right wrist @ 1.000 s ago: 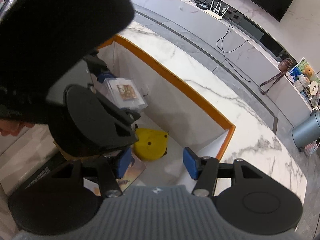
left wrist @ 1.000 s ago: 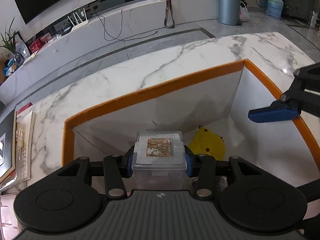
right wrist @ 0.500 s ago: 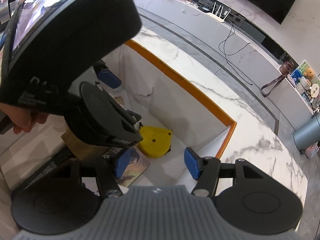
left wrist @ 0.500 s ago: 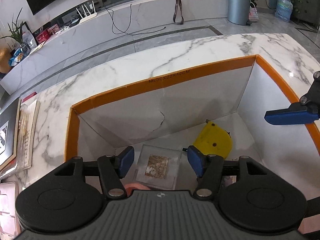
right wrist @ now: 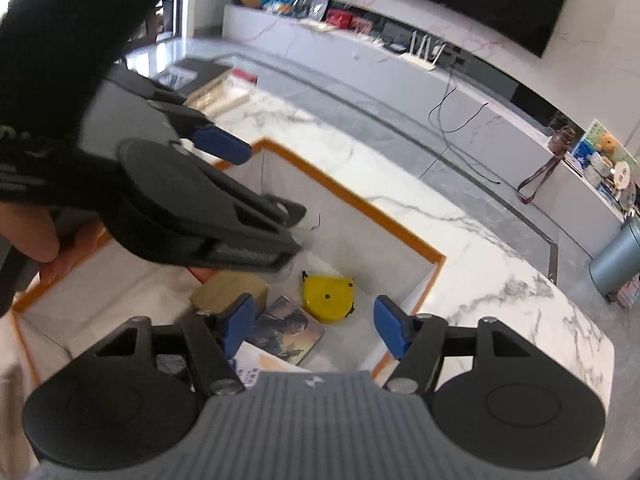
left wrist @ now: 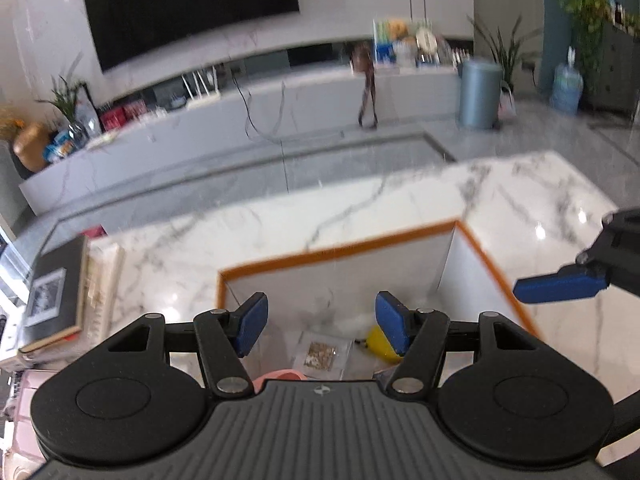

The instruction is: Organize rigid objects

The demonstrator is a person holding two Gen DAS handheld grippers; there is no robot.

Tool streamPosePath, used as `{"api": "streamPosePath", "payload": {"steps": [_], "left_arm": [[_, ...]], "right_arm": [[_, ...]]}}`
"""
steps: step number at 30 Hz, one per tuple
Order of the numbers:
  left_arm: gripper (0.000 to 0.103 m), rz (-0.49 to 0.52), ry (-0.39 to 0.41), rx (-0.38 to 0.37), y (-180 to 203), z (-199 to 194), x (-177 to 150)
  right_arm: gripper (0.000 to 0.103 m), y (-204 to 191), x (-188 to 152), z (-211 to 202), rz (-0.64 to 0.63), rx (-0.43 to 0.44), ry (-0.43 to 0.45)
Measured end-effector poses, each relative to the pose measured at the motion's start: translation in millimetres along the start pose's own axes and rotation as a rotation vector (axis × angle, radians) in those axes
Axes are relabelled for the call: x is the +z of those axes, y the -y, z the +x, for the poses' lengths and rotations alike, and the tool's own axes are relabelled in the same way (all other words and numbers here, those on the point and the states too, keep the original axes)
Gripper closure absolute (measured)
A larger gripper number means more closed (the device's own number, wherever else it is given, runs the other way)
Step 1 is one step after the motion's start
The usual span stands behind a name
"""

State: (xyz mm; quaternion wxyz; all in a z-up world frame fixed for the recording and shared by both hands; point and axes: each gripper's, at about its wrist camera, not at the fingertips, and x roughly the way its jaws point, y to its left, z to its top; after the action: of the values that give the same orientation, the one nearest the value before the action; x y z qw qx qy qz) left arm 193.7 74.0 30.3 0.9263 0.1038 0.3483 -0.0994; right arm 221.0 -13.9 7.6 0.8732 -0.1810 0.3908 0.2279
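Left hand-held gripper [left wrist: 318, 330]: released, jaws apart, nothing between.
Right hand-held gripper [right wrist: 316, 330]: jaws just opened wider, empty.
Clear case [left wrist: 322, 354]: flat on box [left wrist: 340, 250] floor, directly below left gripper, nearer it.
Yellow object [right wrist: 328, 298]: beside case.

R gripper [right wrist: 315, 326] over the white bin [right wrist: 362, 204] w/ orange rim, jaws apart & just been opening, nothing between them. Below: yellow case [right wrist: 328, 298], book [right wrist: 289, 334] beside it, brown box [right wrist: 230, 291] at left. L gripper [right wrist: 208, 200] above the bin's left part, held by a hand [right wrist: 28, 232], blue pad [right wrist: 220, 145] showing
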Motion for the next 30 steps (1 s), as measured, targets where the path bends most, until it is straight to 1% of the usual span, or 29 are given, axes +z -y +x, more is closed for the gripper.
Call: {"api": "streamPosePath", "payload": {"steps": [1,2,7,9,11,14,15,16,17,19,20,21,25,27,30], "left_arm": [[0.03,-0.011,0.027,0.001,-0.1,-9.9,0.3],[0.03,-0.024,0.057,0.003,0.6,-20.5,-0.1],[0.03,-0.03,0.144,0.035,10.2,-65.2,-8.4],[0.03,-0.033,0.172,0.063,15.5,-81.2,-11.3],[0.03,-0.05,0.217,0.078,21.0,-99.2,-16.3],[0.026,-0.035,0.272,0.079,33.2,-125.1,-24.3],[0.023,-0.029,0.287,0.079,38.3,-131.7,-27.4],[0.02,-0.029,0.3,0.079,43.5,-138.5,-30.1],[0.012,-0.033,0.308,0.083,48.7,-144.6,-33.2],[0.011,-0.055,0.328,0.095,56.6,-154.6,-40.5],[0.009,-0.072,0.341,0.102,60.0,-159.7,-46.4],[0.004,-0.085,0.35,0.112,63.0,-163.0,-50.8],[0.0,-0.127,0.389,0.163,71.0,-176.6,-70.6],[0.0,-0.143,0.385,0.172,70.1,-179.7,-77.8],[0.0,-0.195,0.375,0.19,68.8,-182.0,-91.4]], "right_arm": [[0.03,0.2,-1.8,-7.2,0.017,0.0,0.012],[0.029,0.6,-4.3,-15.4,0.035,-0.001,0.026],[0.029,1.5,-23.0,-53.7,0.113,-0.024,0.082],[0.028,2.4,-30.5,-67.1,0.136,-0.031,0.103],[0.026,2.3,-38.8,-81.0,0.167,-0.028,0.127],[0.024,2.0,-51.2,-101.0,0.229,-0.021,0.156],[0.021,1.4,-54.7,-107.2,0.252,-0.016,0.167],[0.017,0.4,-58.1,-113.1,0.275,-0.01,0.179],[0.016,0.3,-61.3,-118.8,0.295,-0.008,0.192],[0.014,-4.6,-67.6,-126.8,0.324,-0.01,0.212],[0.013,-7.6,-70.4,-130.6,0.329,-0.01,0.218],[0.013,-11.3,-74.1,-133.9,0.333,-0.008,0.221],[0.009,-23.3,-90.3,-148.2,0.332,-0.029,0.24],[0.007,-28.2,-100.9,-153.0,0.347,-0.036,0.248],[0.007,-28.3,-118.0,-155.8,0.392,-0.018,0.257]]}}
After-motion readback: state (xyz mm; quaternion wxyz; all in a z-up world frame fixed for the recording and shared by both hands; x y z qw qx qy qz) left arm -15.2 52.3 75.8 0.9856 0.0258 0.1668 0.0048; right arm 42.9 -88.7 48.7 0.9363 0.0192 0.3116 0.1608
